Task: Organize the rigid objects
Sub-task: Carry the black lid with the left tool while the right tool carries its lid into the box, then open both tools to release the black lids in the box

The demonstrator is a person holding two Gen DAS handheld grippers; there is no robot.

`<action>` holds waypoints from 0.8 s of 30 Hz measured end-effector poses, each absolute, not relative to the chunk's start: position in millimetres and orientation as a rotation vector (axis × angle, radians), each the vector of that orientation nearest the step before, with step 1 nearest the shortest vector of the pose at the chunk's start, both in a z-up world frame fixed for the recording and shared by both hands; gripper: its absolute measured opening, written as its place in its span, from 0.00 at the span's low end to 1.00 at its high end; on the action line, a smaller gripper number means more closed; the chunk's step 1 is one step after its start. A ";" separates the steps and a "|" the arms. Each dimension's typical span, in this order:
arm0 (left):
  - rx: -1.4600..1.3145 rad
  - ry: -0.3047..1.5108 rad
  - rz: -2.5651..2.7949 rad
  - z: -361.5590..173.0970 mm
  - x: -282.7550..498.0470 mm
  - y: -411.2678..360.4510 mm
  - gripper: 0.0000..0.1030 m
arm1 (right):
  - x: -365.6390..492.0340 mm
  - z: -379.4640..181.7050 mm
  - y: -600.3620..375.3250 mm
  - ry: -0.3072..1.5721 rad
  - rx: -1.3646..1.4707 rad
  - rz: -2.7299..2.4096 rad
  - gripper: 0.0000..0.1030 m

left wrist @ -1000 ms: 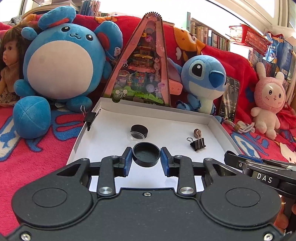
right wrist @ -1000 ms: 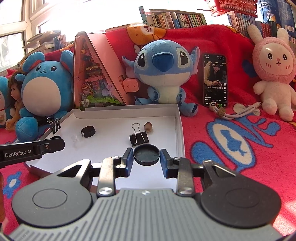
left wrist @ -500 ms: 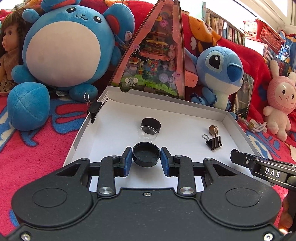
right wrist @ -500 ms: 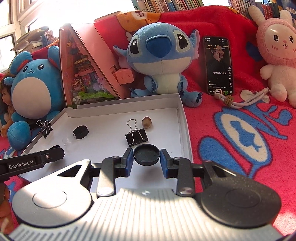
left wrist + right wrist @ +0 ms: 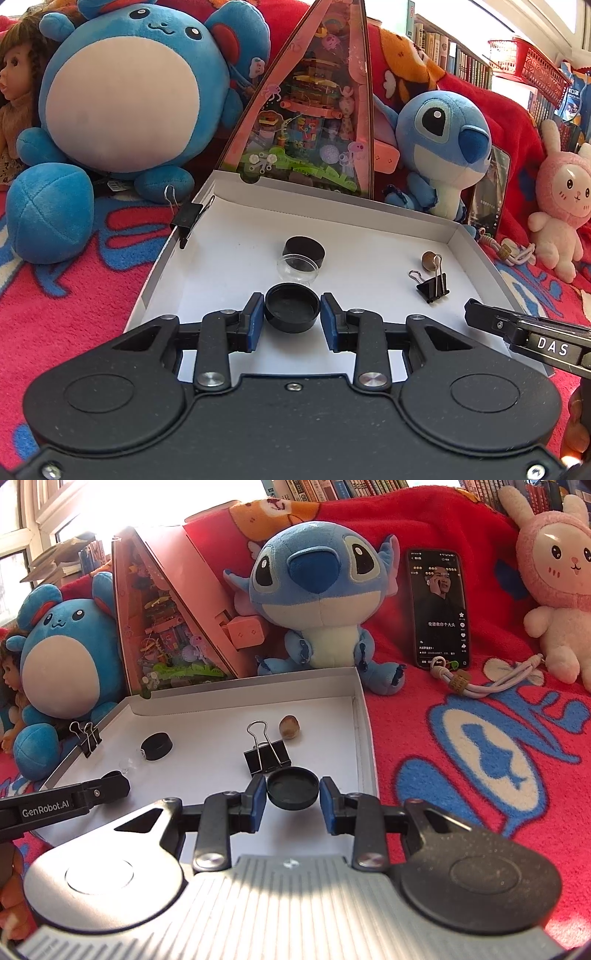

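Left gripper (image 5: 292,318) clamps black jar base (image 5: 291,307), right gripper (image 5: 292,800) black lid (image 5: 292,788), over white box tray's (image 5: 369,225) near edge. Step: carrying. Next, likely mate lid onto base.

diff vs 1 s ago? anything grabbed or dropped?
Nothing grabbed or dropped. Both grippers advanced over the white box: the left gripper keeps its black cap and now sits just short of the clear dish; the right gripper keeps its black lid, now beside the binder clip. Box contents unmoved.
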State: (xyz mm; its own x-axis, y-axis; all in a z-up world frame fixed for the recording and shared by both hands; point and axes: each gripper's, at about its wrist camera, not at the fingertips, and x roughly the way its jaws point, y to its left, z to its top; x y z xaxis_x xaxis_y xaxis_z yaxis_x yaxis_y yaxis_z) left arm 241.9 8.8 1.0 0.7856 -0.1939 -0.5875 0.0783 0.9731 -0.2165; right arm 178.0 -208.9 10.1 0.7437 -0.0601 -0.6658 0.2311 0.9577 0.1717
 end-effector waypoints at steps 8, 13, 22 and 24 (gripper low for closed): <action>-0.184 0.647 -0.150 0.4 246.5 7.8 0.30 | 186.3 8.0 -203.0 0.721 0.222 -0.148 0.36; -0.182 0.643 -0.149 -0.4 247.1 6.7 0.30 | 191.8 7.4 -201.4 0.723 0.220 -0.150 0.36; -0.182 0.642 -0.152 -0.2 246.7 5.8 0.31 | 194.1 6.8 -199.2 0.724 0.217 -0.145 0.39; -0.179 0.644 -0.154 0.8 245.9 5.2 0.34 | 193.4 7.0 -198.9 0.723 0.222 -0.141 0.40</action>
